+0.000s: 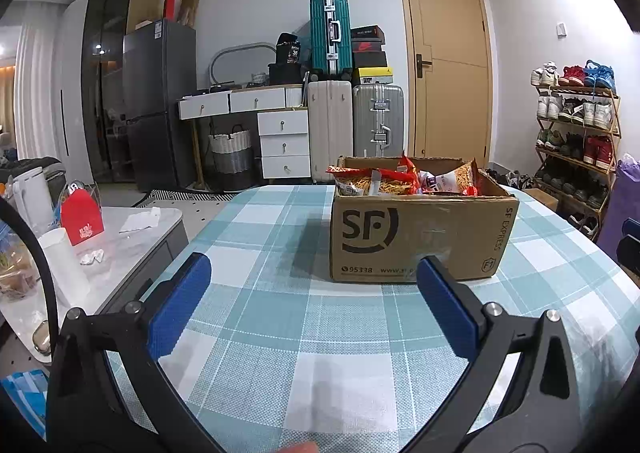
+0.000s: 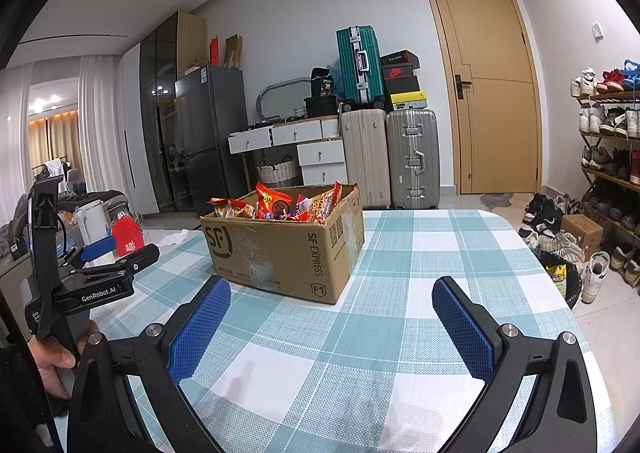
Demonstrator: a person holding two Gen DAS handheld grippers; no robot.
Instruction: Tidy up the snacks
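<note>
The brown cardboard box (image 1: pixel 420 229) full of snack packets (image 2: pixel 276 203) stands ahead of both grippers; the left gripper (image 1: pixel 316 293) seems nearer, the right gripper (image 2: pixel 332 317) behind it, both released and empty.

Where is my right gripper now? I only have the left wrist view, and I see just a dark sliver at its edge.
Observer: The right gripper is open and empty above the checked table, short of the cardboard box.
Operator: Anything on the floor past the table's right edge?
Observer: Yes, a black bin stands there with a yellow packet inside.
Operator: How does my left gripper look from outside?
Observer: The left gripper is open, held up by a hand to the left of the box.
</note>
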